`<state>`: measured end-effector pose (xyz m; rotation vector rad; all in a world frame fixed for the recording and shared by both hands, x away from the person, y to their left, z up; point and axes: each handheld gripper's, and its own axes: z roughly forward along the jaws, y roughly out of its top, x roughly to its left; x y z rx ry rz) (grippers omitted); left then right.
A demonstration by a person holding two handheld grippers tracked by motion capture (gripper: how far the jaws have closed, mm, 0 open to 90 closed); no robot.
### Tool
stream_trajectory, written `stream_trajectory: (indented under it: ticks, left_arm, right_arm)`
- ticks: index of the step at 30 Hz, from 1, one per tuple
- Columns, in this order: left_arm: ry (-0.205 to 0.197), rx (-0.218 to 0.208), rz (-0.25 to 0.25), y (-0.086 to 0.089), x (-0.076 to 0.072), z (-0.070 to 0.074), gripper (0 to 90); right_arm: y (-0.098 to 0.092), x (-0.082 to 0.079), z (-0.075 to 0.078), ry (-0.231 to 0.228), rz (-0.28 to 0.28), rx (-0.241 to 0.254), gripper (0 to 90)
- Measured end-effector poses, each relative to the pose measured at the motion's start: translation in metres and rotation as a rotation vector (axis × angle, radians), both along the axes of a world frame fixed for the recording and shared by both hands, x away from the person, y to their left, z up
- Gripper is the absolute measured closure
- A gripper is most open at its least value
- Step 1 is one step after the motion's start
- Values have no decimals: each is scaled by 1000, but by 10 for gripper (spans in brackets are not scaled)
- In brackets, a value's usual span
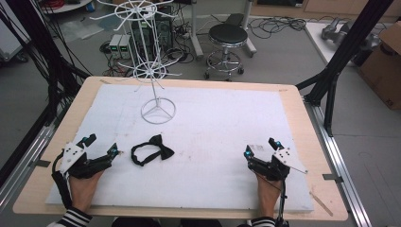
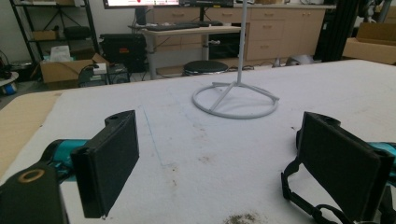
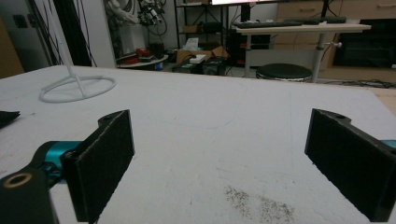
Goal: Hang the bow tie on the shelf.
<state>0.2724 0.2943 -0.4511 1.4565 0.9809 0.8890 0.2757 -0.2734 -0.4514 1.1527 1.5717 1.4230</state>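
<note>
A black bow tie [image 1: 152, 150] lay flat on the white mat [image 1: 213, 137] that covered the bench [image 1: 302, 118], toward the person's left and just in front of the white wire stand [image 1: 151, 71]. In the high view its knot and wings were plain, but the strap loop at its left was too small to make out in detail. The left gripper [image 1: 100, 144] rested on the mat just left of the tie, its nearer jaw tip close to the strap; whether it touched could not be told from above. Its jaws stood wide apart with nothing between them. In the left gripper view the tie's strap [image 2: 308, 205] was cut off by the frame's lower edge and half hidden behind the right-hand jaw, and the stand's pole ran out of the top of the picture.

The right gripper [image 1: 261, 146] sat well apart, near the mat's right front, jaws likewise spread wide and empty. In the right gripper view a dark corner of the tie [image 3: 7, 116] showed at the left edge.

Between the two grippers the mat lay bare, marked by faint stains. Behind the tie, the stand's ring base [image 1: 158, 111] stood near, leaving a band of bare mat between them. The mat's front edge ran close to the hands.
</note>
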Motion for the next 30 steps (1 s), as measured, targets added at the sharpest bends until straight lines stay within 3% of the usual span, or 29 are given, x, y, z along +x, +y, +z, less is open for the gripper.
stream_trajectory:
  ticks: [6, 23, 25, 30]
  left_arm:
    - [25, -14, 4, 1, 2, 0, 131]
    - [7, 20, 4, -2, 1, 1, 131]
    - [27, 18, -4, -2, 2, 2, 131]
    - [22, 36, -35, -5, 2, 11, 131]
  right_arm:
    - [0, 0, 0, 2, 2, 7, 72]
    - [0, 0, 0, -2, 2, 0, 72]
    - [0, 0, 0, -2, 3, -2, 72]
    - [0, 0, 0, -1, 4, -2, 72]
